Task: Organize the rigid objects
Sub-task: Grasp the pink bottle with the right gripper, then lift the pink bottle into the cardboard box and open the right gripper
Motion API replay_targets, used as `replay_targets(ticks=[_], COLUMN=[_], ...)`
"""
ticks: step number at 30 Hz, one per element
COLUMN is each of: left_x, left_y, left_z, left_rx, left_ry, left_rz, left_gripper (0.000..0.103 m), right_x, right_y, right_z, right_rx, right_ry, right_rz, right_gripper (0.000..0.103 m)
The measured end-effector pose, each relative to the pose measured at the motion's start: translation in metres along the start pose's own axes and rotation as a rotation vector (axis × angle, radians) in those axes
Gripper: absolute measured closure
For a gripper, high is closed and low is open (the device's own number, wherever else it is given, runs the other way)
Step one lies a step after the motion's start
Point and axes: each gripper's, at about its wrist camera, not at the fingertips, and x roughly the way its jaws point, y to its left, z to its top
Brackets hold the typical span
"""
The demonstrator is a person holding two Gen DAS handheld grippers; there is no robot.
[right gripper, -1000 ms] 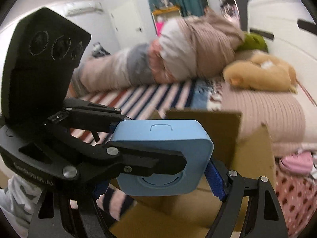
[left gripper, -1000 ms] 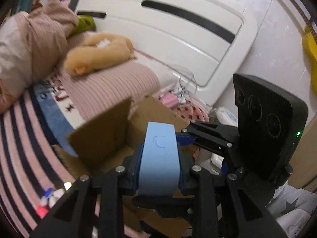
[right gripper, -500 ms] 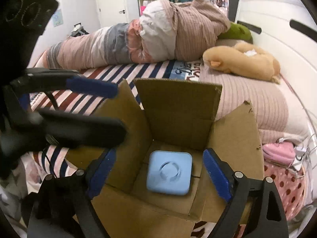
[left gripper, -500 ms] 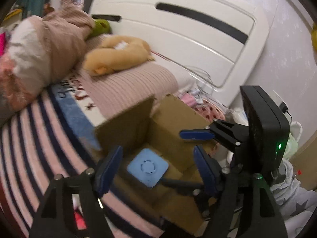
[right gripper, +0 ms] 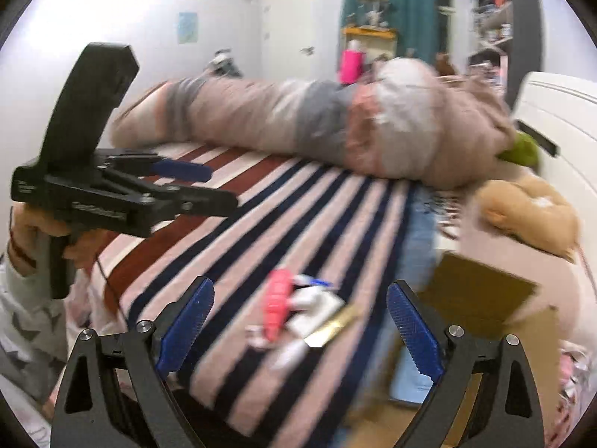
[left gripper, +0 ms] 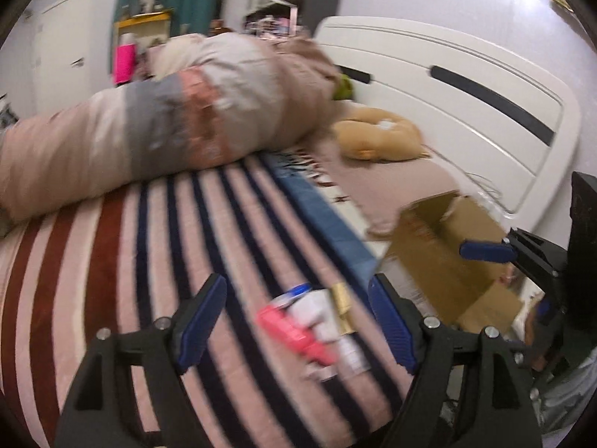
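Observation:
A blurred heap of small objects lies on the striped bed: a pink item (left gripper: 294, 332) (right gripper: 278, 308), white pieces (left gripper: 317, 311) (right gripper: 317, 308) and a gold strip (left gripper: 343, 308) (right gripper: 332, 326). An open cardboard box (left gripper: 444, 257) (right gripper: 481, 298) stands at the bed's right edge; a light blue thing (right gripper: 412, 377) shows low in it. My left gripper (left gripper: 298, 323) is open and empty above the heap. My right gripper (right gripper: 300, 326) is open and empty, also over the heap. The left gripper also shows at the left of the right wrist view (right gripper: 179, 183).
A rolled duvet (left gripper: 179, 115) (right gripper: 335, 127) lies across the back of the bed. A tan plush toy (left gripper: 377, 138) (right gripper: 530, 212) lies by the white headboard (left gripper: 466, 86). A green toy (right gripper: 520, 151) sits behind it.
Both grippers let go of the light blue square device, which dropped into the box. Both then swung left, away from the box, and now point at the heap on the bed.

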Motion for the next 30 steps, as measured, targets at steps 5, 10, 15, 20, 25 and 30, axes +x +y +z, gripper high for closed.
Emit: replay_targets(ticks=[5,10,15,20,25,30], left_x=[0.01,0.022,0.035,0.046,0.054,0.055], left_y=[0.05,0.084,0.1,0.107,0.108,0.104], left_z=[-0.036,-0.065,-0.082,-0.089,-0.09,-0.088], left_rx=[-0.08,-0.14,-0.174,-0.192,-0.204,-0.208], left_ry=[0.027,0.057,0.079,0.099,0.115,0.119], left_rz=[0.015,0.006,-0.008,-0.025,-0.041,-0.097], left_gripper=[0.027,0.027,0.027,0.027,0.027,0.027], right_x=[0.07,0.14,0.194,0.222,0.228,0.212], right_y=[0.034,0.035,0.02,0.006,0.002,0.008], right_z=[-0.001,-0.014,-0.026,-0.031,-0.029,-0.025], right_rx=[0.021,0.064,0.117,0.184,0.196,0.157], right_ry=[0.177,0.358,0.48,0.527,0.509,0.417], right_rz=[0.109,0.079,-0.015,0.016,0.021,0.035], right_gripper=[0.043,0.062,0.068,0.073,0.075,0.076])
